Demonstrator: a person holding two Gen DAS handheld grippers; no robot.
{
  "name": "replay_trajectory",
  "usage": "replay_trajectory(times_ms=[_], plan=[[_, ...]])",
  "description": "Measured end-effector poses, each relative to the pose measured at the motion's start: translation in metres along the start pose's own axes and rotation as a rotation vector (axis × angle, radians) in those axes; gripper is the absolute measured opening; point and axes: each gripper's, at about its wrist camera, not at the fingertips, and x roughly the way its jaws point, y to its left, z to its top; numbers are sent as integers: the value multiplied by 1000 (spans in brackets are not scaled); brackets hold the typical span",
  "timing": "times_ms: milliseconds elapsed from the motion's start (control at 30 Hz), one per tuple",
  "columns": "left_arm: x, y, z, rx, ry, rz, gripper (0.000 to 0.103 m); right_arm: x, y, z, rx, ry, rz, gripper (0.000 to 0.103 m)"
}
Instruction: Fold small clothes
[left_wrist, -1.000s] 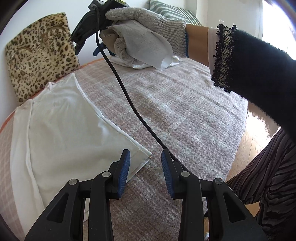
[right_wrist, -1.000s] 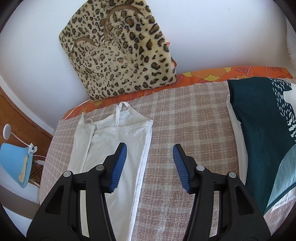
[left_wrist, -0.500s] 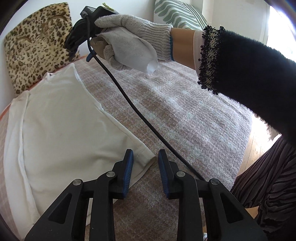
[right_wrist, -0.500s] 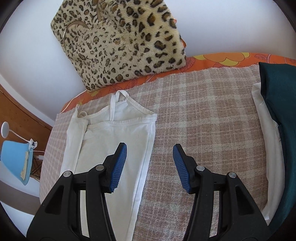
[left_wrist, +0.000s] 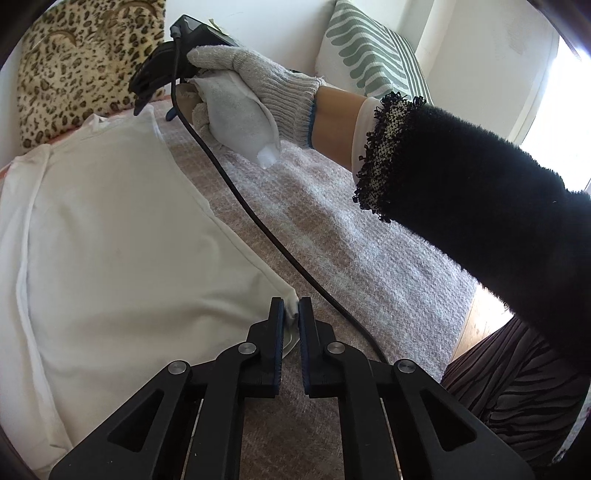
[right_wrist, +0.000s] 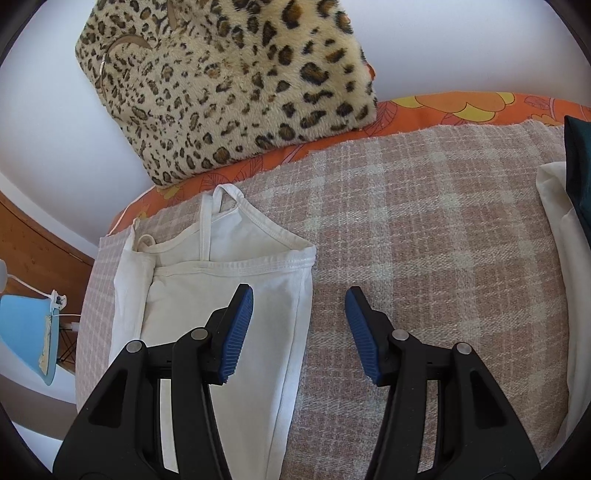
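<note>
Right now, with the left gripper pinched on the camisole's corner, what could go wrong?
The left gripper holds only the very tip of the white camisole, so the hem may slip out when lifted. The black cable trails across the blanket right beside that corner and could snag or drag the cloth. The right gripper is open above the strap end, nothing pinned, so the whole garment may slide instead of folding.

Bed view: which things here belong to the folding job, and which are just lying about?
Job:
white camisole
left gripper, shut on the camisole's corner
right gripper, open at the strap end

Lying about:
leopard-print cushion
striped pillow
teal fabric
blue lamp
</note>
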Motion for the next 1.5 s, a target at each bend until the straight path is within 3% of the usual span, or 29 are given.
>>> replay_trajectory(times_ms=[167,233,300,433,933,1500], plan=[[-8,2,-1,-23,-15,-7,4,5,7,2,-18,-1,-2,51],[-10,7,1,-37,-23,-10,4,8,10,2,-37,9,-13,31],[-13,11,1,-51,-29,-12,4,11,12,1,-47,13,-32,20],[-20,16,1,-70,-46,-7,4,11,13,2,-40,-1,-49,9],[-48,34,-13,-133,-97,11,4,-9,44,6,-66,-60,-83,5],[-90,63,-40,-199,-154,65,4,-2,137,16,-197,-53,-157,4]])
